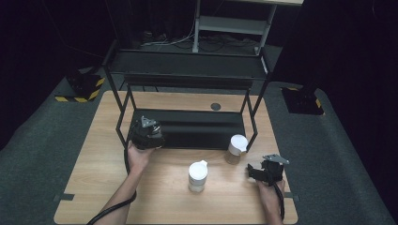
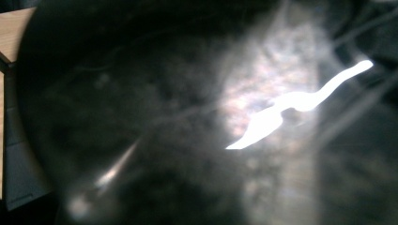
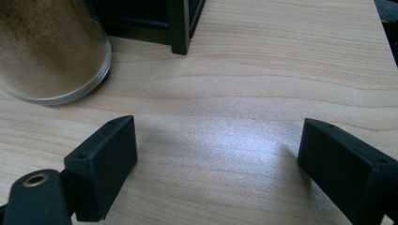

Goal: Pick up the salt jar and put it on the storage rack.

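The left tongs (image 1: 146,132) are clamped on a dark glass jar (image 2: 155,122) at the rack's lower shelf (image 1: 197,133) and could knock its frame, while the right tongs (image 3: 216,157) stand open and empty, just short of the brown-powder jar (image 3: 47,51).

Bench: light wooden bench (image 1: 94,154), rectangular, in the lower middle of the frame, with a small dark round grommet (image 1: 215,106) near its far edge.
Rack: black metal-framed shelf rack (image 1: 187,75) standing on the far half of the bench, its dark lower tray (image 1: 187,129) at centre frame.
Floor: grey carpet (image 1: 42,140) all around; yellow-and-black striped blocks (image 1: 84,89) at left and right.
Background: pale metal desk frame (image 1: 232,23) at top centre, cables (image 1: 173,41) beneath it.
Light: dim room, black surroundings.
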